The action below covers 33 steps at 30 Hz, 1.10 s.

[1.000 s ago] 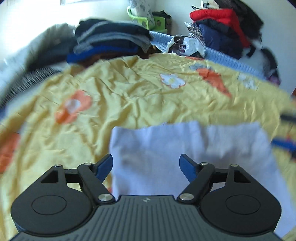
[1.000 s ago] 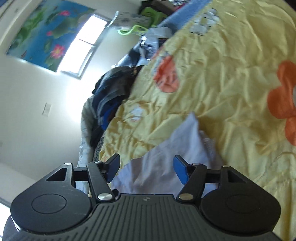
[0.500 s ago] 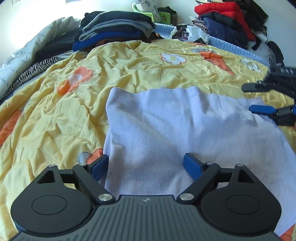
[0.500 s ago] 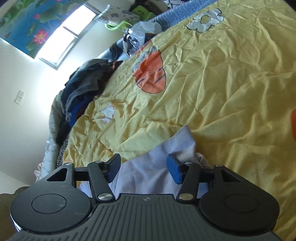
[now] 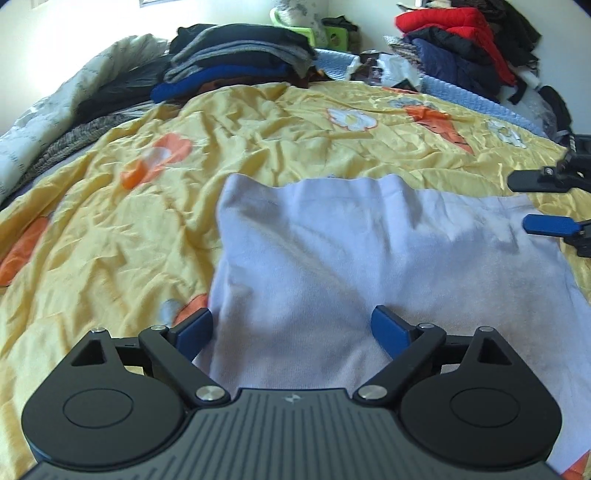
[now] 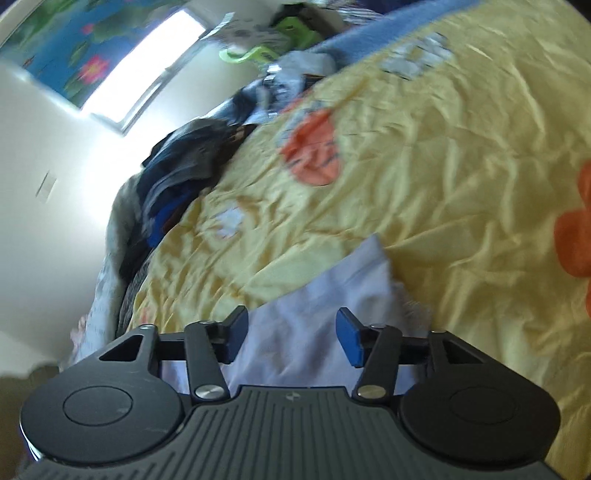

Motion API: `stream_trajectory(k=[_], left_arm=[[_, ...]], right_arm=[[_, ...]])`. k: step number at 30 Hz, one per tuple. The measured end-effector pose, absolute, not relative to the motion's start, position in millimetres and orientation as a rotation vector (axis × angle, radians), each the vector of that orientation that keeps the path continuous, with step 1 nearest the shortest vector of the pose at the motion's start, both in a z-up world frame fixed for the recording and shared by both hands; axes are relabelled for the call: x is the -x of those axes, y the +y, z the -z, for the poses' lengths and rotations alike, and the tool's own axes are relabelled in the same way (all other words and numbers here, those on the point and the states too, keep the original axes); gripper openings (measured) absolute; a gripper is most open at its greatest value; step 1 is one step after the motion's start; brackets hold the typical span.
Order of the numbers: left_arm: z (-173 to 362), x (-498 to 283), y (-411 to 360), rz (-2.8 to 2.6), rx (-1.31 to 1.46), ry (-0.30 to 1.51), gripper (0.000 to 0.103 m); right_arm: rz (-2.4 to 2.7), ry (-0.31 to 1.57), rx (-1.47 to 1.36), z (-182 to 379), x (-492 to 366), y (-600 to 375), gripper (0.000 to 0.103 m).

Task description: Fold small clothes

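Observation:
A pale lavender garment (image 5: 351,251) lies spread flat on the yellow flowered bedcover (image 5: 110,229). My left gripper (image 5: 291,317) hovers over its near left part. Its jaws are opening wide, with the cloth's left edge passing under them and neither pad pressing on it. My right gripper (image 5: 524,202) comes in from the right edge over the garment's far right corner. In the right wrist view the right gripper (image 6: 291,315) stands partly open above the garment (image 6: 314,288), with its pads apart and nothing gripped.
A stack of folded dark clothes (image 5: 236,62) sits at the back of the bed. A red and navy pile (image 5: 454,40) lies at the back right, next to a green basket (image 5: 295,29). A grey-white blanket (image 5: 55,110) lies along the left. A bright window (image 6: 147,74) shows in the right wrist view.
The left gripper's jaws widened and it sank closer to the garment, which now lies spread flat. The right gripper came into the left view at the right edge, rolled, and narrowed slightly.

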<state>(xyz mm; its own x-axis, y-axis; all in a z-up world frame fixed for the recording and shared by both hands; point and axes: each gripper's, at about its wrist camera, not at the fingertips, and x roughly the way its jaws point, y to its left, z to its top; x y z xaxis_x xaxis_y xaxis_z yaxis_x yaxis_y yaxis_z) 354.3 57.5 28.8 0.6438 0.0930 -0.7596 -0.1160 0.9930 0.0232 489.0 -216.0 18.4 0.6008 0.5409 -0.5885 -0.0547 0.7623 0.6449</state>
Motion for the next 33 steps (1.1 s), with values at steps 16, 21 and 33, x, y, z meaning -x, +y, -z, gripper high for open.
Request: stream_trajectory(k=[16,21,33], left_arm=[[-40.0,-284.6,35.0,0.067,-0.026,0.735,0.094],[-46.3,-251.7,57.2,0.04,0.007,0.709,0.094],[-26.7,-252.6,70.8,-0.044,0.104,0.798,0.094]], right_arm=[[-0.338,0.898,-0.476,-22.8,-464.6,-236.4,0.048],[-0.403,0.871,-0.548,-35.6,-417.1,-279.2,0.064],[-0.445,1.019,-0.678,-10.2,-427.7,-285.2,0.044]])
